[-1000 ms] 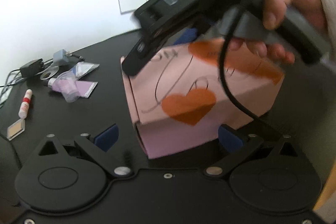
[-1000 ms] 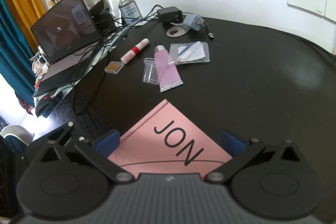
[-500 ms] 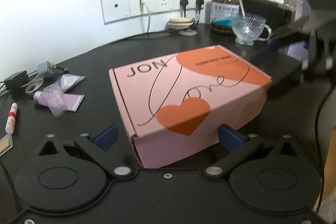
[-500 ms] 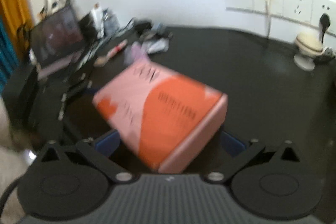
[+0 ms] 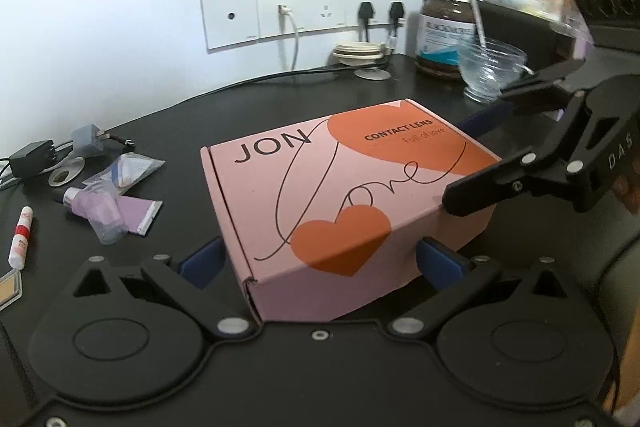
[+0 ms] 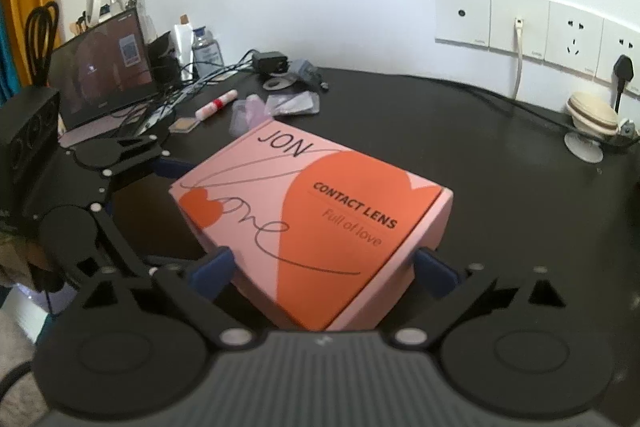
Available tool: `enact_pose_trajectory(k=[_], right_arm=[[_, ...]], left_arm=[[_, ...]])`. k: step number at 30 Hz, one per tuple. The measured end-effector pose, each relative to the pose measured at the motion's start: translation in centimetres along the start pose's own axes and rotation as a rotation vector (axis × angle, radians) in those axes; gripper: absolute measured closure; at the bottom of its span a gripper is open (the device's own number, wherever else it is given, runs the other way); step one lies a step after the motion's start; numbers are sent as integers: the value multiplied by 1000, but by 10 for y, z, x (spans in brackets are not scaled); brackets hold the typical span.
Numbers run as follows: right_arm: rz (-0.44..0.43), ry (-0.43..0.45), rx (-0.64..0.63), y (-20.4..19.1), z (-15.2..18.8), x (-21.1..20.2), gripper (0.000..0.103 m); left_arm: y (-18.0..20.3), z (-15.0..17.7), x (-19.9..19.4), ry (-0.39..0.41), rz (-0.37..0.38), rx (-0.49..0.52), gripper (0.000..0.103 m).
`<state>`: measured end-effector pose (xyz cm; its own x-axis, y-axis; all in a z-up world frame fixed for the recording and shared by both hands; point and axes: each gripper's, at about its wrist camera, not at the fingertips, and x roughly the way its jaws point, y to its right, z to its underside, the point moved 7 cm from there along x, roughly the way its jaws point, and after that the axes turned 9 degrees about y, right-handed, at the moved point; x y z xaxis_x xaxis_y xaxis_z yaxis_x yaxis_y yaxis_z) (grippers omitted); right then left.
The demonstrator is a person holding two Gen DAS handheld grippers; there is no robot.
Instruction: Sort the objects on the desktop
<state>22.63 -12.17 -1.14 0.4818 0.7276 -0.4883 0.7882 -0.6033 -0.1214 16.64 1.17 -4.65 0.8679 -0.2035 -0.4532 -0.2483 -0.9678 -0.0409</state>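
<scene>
Pink cardboard box w/ orange hearts (image 5: 352, 203), lid shut, flat on black desk (image 6: 500, 155).

My left gripper (image 5: 320, 263) and right gripper (image 6: 324, 267): both spread wide, straddling box corners, holding nothing.

Risk: corner grip, box may pivot/skid into lilac tube (image 5: 116, 207) just left of box.

Vs 1 s ago: right gripper was over box, now at its right side.

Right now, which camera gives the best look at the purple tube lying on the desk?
The left wrist view: the purple tube lies in the open, left of the pink box, with a clear cap over part of it. In the right wrist view the tube is far off, small and partly hidden behind the box.
</scene>
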Motion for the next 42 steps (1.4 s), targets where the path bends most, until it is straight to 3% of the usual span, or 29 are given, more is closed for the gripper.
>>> enact_pose_trajectory(k=[14,26,32,42], right_arm=[[23,55,41,58,-36,52,11],[79,92,21,113,-88,112,11],[119,107,21,124,-102,138,11],[98,112,-142,125,-123,161,9]], left_arm=[[-35,-46,87,-23,-102,-3,0],[-80,-73,160,-103,-282,6,0],[-94,-82,173,-95,-332,-15,0],[-102,-91,184,-70,-335,-3,0]])
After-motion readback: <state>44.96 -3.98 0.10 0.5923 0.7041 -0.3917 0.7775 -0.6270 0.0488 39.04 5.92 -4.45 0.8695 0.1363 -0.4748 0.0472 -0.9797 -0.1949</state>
